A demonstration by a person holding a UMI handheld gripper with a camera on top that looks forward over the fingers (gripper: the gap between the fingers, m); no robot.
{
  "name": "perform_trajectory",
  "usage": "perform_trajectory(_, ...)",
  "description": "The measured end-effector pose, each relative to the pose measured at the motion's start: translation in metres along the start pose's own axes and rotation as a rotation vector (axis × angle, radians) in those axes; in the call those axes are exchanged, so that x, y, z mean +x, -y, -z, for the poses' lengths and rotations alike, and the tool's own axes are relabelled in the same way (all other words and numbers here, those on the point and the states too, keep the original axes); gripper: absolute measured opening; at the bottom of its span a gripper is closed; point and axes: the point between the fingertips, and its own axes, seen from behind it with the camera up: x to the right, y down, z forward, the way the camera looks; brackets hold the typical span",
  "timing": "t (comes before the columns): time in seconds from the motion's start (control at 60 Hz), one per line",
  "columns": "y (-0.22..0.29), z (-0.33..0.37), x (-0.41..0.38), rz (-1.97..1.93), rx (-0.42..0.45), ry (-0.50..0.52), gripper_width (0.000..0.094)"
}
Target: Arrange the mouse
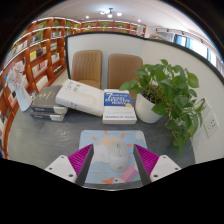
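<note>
The gripper [113, 158] was held level over the near edge of the table [60, 135], pointing straight ahead toward twelve o'clock, its two fingers spread wide with the magenta pads [82, 157] facing inward. Between the fingers, with a gap at each side, a white mouse [117, 152] rested on a pale blue mouse pad [100, 140] that lay flat on the grey tabletop; neither pad touched it. The holding hand itself was out of sight. Just beyond the mouse pad, at twelve o'clock, lay a blue-and-white box [119, 104], and at eleven o'clock a white box [79, 96] sat tilted beside it. Farther out at ten o'clock stood a stack of books [47, 103]. At two o'clock a leafy plant [172, 88] in a white pot [148, 108] rose near the table's far side. Behind the table stood two tan chairs [106, 68], and bookshelves [38, 55] ran along the wall at nine to eleven o'clock.
</note>
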Motion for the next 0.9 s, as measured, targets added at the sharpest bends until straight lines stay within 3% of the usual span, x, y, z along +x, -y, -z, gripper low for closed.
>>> perform_trajectory(0.267, 0.028, 0.126, -0.061, -0.064, 0.168, 0.003, 0.08)
perform_trajectory(0.517, -0.005, 0.196, -0.117, -0.085, 0.208, 0.019, 0.0803)
perform_trajectory(0.9, -0.036, 0.237, -0.165, -0.066, 0.229, 0.039, 0.0801)
